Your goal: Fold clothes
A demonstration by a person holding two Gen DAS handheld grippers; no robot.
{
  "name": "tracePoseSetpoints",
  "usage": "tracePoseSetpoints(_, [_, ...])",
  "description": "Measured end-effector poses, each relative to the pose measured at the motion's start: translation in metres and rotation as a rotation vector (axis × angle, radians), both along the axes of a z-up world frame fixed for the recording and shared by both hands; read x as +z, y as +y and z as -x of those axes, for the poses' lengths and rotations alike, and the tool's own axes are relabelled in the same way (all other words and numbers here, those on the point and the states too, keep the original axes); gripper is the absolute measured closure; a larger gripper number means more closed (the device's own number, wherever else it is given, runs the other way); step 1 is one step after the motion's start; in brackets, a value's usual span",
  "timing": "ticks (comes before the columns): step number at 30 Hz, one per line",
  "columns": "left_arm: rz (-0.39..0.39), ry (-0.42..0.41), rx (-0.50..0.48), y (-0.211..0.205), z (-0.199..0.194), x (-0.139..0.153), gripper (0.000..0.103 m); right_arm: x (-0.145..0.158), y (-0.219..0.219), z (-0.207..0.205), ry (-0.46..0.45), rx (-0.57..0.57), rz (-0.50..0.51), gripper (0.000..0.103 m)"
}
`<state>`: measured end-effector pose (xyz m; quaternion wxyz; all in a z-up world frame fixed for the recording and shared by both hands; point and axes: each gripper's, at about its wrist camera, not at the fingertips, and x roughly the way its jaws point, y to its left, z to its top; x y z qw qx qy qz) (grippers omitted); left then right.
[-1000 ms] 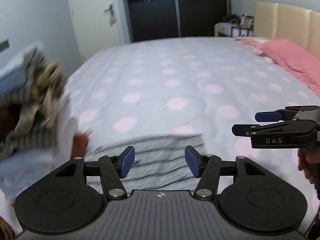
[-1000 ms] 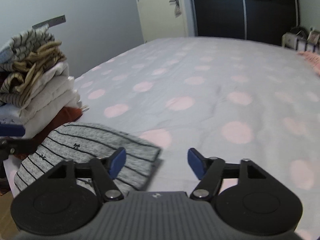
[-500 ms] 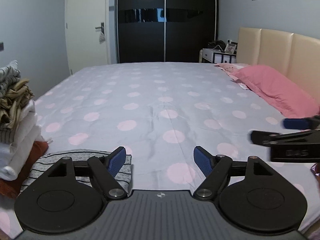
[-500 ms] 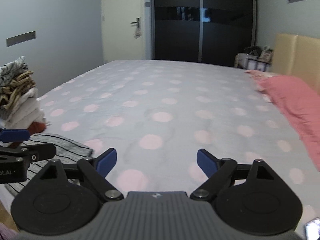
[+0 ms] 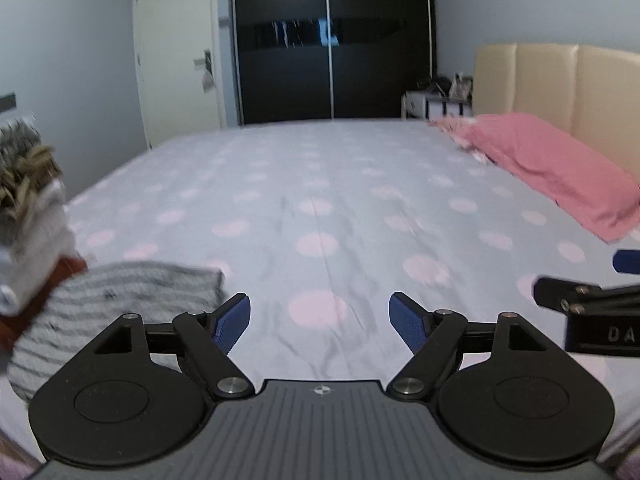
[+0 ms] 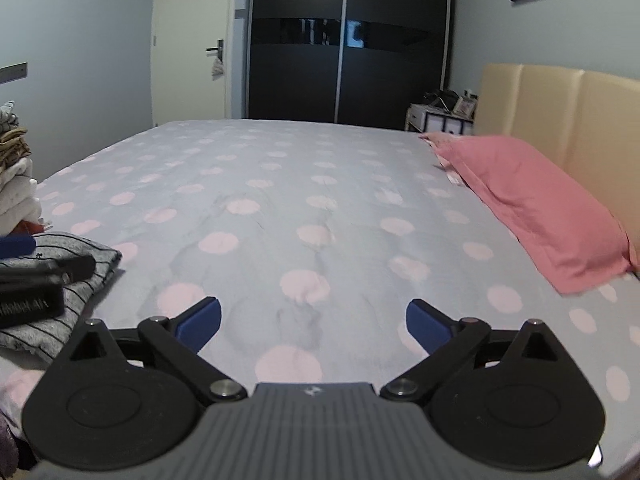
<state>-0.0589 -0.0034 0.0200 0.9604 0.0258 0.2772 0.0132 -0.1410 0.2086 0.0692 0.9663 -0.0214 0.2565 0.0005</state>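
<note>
A folded grey striped garment (image 5: 120, 296) (image 6: 76, 312) lies on the bed's near left corner, beside a tall stack of folded clothes (image 5: 32, 208) (image 6: 16, 184). My left gripper (image 5: 320, 320) hangs open over the bare sheet just right of that garment, with nothing between its blue pads. My right gripper (image 6: 314, 320) is further right over the sheet; its jaws are opening and hold nothing. Each gripper shows at the edge of the other's view: the right one's fingers (image 5: 560, 296) and the left one's fingers (image 6: 60, 268) over the striped garment.
The bed (image 5: 320, 200) wears a grey sheet with pink dots. A pink pillow (image 6: 540, 200) lies against the beige headboard (image 6: 580, 120) on the right. A dark wardrobe (image 6: 340, 48), a white door (image 6: 192, 48) and a small nightstand (image 6: 440, 116) stand beyond.
Both grippers have swung right, away from the clothes stack and off the striped garment, which now lies released at the left. Both sets of jaws stand wider than before.
</note>
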Motion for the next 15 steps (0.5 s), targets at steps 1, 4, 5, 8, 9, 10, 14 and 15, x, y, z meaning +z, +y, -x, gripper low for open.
tracePoseSetpoints(1, [-0.005, 0.014, -0.004, -0.003, -0.001, -0.005, 0.027, -0.003, -0.001, 0.001, 0.006, -0.008, -0.007, 0.003])
tracePoseSetpoints(4, [-0.021, 0.068, -0.002, -0.008, -0.011, -0.017, 0.027, -0.013, -0.003, 0.000, 0.018, -0.018, -0.025, 0.003])
tracePoseSetpoints(5, [-0.031, 0.069, 0.004, -0.010, -0.013, -0.020, 0.027, -0.017, -0.003, -0.002, 0.025, -0.021, -0.027, 0.003])
tracePoseSetpoints(8, [-0.049, 0.089, 0.022, -0.012, -0.024, -0.030, 0.027, -0.026, -0.004, -0.012, 0.034, -0.018, -0.015, 0.003])
tracePoseSetpoints(9, [-0.046, 0.099, 0.028, -0.013, -0.029, -0.034, 0.027, -0.030, -0.005, -0.016, 0.031, -0.023, -0.007, 0.003])
tracePoseSetpoints(10, [-0.043, 0.109, 0.034, -0.013, -0.034, -0.037, 0.027, -0.034, -0.005, -0.020, 0.033, -0.026, -0.003, 0.003])
tracePoseSetpoints(14, [-0.057, 0.134, 0.025, -0.020, -0.048, -0.050, 0.027, -0.050, -0.010, -0.039, 0.073, -0.035, -0.023, 0.003])
tracePoseSetpoints(15, [-0.062, 0.140, 0.021, -0.023, -0.052, -0.053, 0.027, -0.053, -0.011, -0.043, 0.083, -0.036, -0.033, 0.003])
